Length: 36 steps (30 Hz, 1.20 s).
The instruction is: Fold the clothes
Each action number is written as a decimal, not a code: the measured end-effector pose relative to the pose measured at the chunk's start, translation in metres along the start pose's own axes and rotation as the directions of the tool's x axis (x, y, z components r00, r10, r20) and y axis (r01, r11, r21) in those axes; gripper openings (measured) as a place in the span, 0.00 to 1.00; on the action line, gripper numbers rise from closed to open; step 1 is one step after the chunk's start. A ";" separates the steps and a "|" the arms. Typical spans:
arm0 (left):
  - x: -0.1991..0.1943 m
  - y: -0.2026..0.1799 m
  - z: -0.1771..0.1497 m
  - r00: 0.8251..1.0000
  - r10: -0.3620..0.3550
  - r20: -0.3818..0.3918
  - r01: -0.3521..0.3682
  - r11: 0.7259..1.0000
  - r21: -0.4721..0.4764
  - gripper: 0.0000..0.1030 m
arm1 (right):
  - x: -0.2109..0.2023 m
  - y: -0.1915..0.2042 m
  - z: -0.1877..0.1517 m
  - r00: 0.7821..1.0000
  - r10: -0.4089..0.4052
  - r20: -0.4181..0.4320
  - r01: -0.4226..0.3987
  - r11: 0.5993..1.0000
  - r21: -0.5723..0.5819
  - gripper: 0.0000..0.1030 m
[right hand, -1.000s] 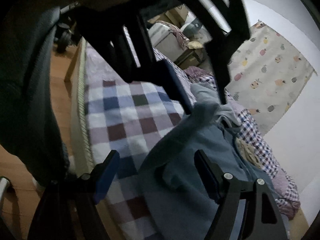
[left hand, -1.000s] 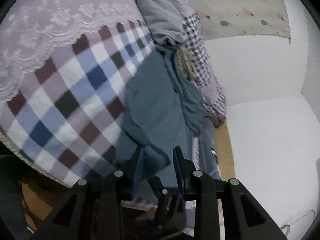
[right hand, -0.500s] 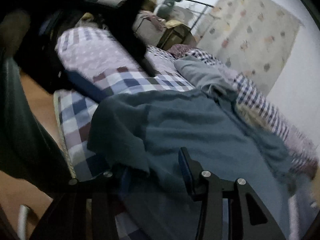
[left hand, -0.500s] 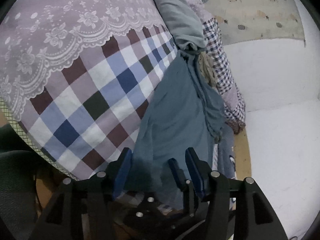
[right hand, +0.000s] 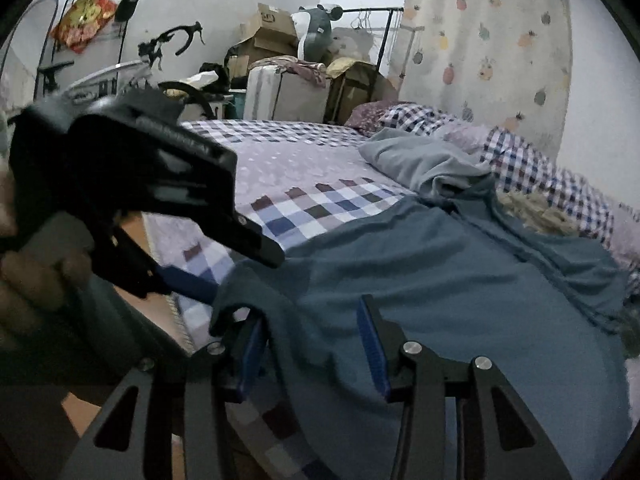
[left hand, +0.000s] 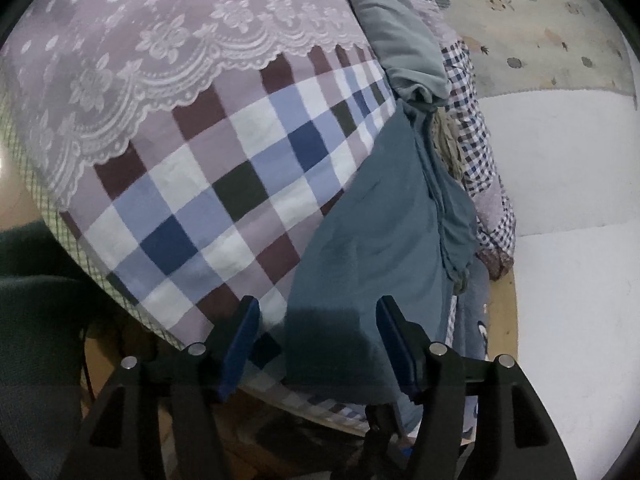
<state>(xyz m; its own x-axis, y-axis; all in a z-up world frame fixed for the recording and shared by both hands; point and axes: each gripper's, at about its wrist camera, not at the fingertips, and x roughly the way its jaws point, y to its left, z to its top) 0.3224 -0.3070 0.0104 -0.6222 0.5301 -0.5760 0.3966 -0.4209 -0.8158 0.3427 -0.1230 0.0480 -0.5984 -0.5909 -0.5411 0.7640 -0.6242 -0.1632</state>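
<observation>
the left hand-held gripper [left hand: 316,336] has its blue-padded fingers spread apart over the near hem of a teal garment [left hand: 372,232], gripping nothing; the cloth's edge lies between and just past the fingers. the right hand-held gripper [right hand: 312,344] is likewise spread, its fingers straddling a raised fold at the garment's near corner without pinching it. in the right wrist view the left hand-held gripper shows at the left, held in a hand [right hand: 32,280], its tip just above the garment's edge.

the teal garment lies spread flat along the right side of the bed [left hand: 192,208], its near hem hanging over the bed's edge, its far end bunched into folds. the bed's checked sheet is bare to the left of it, with a lace-edged lilac cover [left hand: 160,40] farther up. beyond the garment lies a grey cloth [left hand: 400,44], touching its far end, and beside both a checked quilt [left hand: 476,152] runs along the wall side. far off, boxes [right hand: 264,36] and a printed curtain [right hand: 488,40] stand behind the bed.
</observation>
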 end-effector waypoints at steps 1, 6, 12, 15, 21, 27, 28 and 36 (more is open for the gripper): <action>0.001 0.002 -0.002 1.000 -0.013 -0.009 0.013 1.000 -0.009 0.64 | 0.001 -0.003 0.000 1.000 0.011 -0.005 -0.011 1.000 0.021 0.45; 0.009 0.006 -0.012 0.998 -0.049 -0.041 0.048 0.998 -0.045 0.66 | 0.007 -0.023 0.000 0.997 0.064 -0.032 -0.058 0.987 0.152 0.45; 0.008 0.015 -0.020 0.991 -0.135 -0.015 0.132 0.984 -0.120 0.66 | 0.003 -0.022 0.002 0.996 0.086 -0.018 -0.082 0.983 0.167 0.45; 0.010 0.020 -0.022 0.981 -0.195 0.000 0.192 0.966 -0.172 0.66 | 0.000 -0.023 0.004 0.993 0.117 -0.011 -0.113 0.976 0.188 0.45; 0.002 0.016 -0.020 0.954 -0.297 0.033 0.298 0.937 -0.180 0.66 | -0.001 -0.016 0.005 0.991 0.133 -0.024 -0.127 0.978 0.167 0.45; -0.017 0.014 -0.017 0.950 -0.295 0.100 0.307 0.941 -0.140 0.63 | 0.006 -0.002 -0.003 0.993 0.099 -0.068 -0.093 0.992 0.085 0.47; -0.018 0.014 -0.017 0.955 -0.280 0.102 0.292 0.946 -0.138 0.61 | 0.006 0.000 -0.004 0.992 0.100 -0.071 -0.094 0.993 0.077 0.47; -0.016 0.014 -0.020 0.983 -0.163 0.080 0.170 0.981 -0.096 0.10 | 0.007 0.009 -0.008 0.994 0.081 -0.072 -0.080 0.997 0.016 0.50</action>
<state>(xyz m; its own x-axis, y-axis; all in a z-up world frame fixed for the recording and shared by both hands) 0.3511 -0.3068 0.0068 -0.7303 0.5311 -0.4296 0.3478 -0.2521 -0.9030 0.3471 -0.1288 0.0360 -0.5153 -0.6013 -0.6107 0.8056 -0.5829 -0.1059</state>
